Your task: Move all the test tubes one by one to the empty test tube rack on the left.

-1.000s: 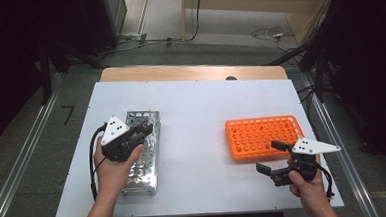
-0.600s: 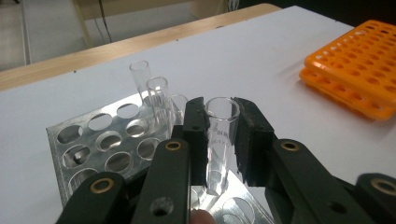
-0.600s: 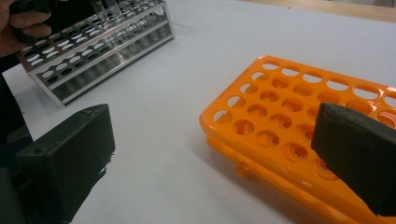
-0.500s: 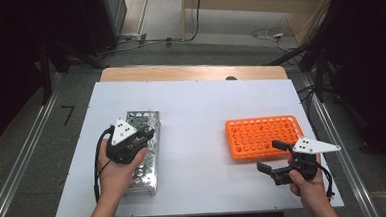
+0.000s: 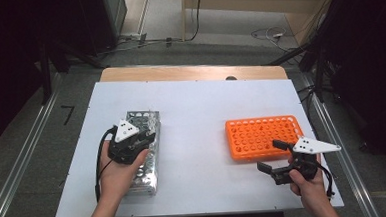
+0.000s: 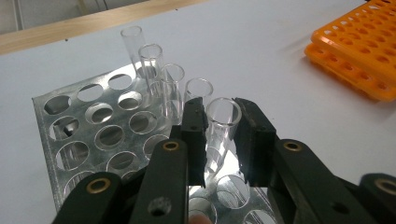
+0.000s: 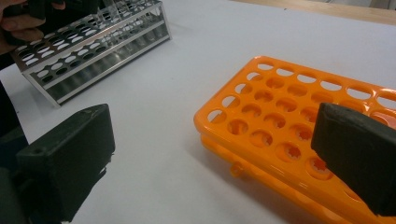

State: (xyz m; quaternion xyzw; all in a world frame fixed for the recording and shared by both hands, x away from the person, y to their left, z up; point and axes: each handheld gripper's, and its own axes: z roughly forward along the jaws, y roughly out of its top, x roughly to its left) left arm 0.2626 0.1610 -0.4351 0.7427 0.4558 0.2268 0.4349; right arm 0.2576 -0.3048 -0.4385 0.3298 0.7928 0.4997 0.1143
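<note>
— Closing on the tube [image 6: 222, 122] now? The left gripper [image 6: 223, 122] has its jaws either side of the nearest one, just under the rim.

— Looks so. The jaws stand narrowly parted with the glass between them; I cannot tell whether both pads already press on it, so I would not call it held yet. The tube is seated in the metal rack [image 6: 88, 135], slightly tilted, at the near end of a row of five.

— What makes the grip good?

— I'd say keep the tube centred between the jaws, so both pads meet it together. If one touches first, it will push the glass sideways against its hole. Squeeze gently; clear glass is slick and brittle.

— And the neighbour?

— The next tube [image 6: 198, 93] stands just beyond the left jaw's tip. Stay short of it, and lift straight along the tube's own axis so it clears the hole without scraping.

— The right gripper [image 5: 279, 158]?

— Jaws wide apart, nothing between them, resting near the orange rack [image 5: 263, 136], whose near corner lies between and beyond its jaws. My guess is it should wait there, ready to steady that rack.
</note>
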